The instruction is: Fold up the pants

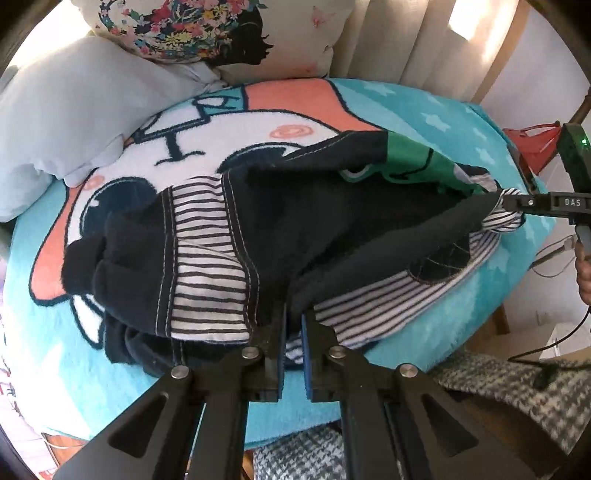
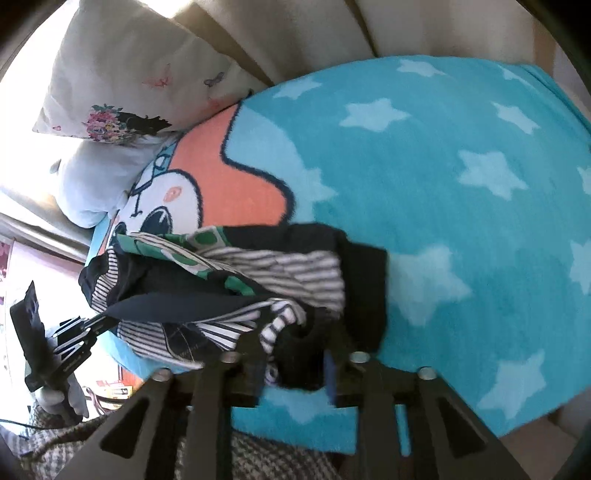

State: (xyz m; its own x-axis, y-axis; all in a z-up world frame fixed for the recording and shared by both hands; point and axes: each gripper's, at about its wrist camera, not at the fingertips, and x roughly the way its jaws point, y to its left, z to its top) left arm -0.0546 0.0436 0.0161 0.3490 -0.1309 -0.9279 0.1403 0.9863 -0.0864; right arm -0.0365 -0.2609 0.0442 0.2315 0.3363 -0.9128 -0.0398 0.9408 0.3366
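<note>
Left gripper (image 1: 293, 332) nearest the lens, pointing steeply down; pads nearly together, pinching a dark edge of the pants (image 1: 236, 236); from the right wrist view the same gripper (image 2: 101, 323) sits at the left end of a taut dark fold; right gripper (image 2: 295, 354) has jaws partly apart with dark and striped cloth bunched between them; pads don't look pressed on it, frame blurred there; seen from the left wrist view, the right gripper (image 1: 517, 205) meets the striped cuff at the far right corner; pants lie crumpled on the turquoise star blanket (image 2: 461, 166), navy with black-and-white striped panels and a green patch (image 1: 417, 158), spread between the two grippers; checked grey fabric (image 1: 498, 376) below the blanket edge; beyond the pants, a pale blue pillow (image 1: 74, 122) and a floral-print pillow (image 1: 207, 33); curtains (image 1: 399, 40) behind.
</note>
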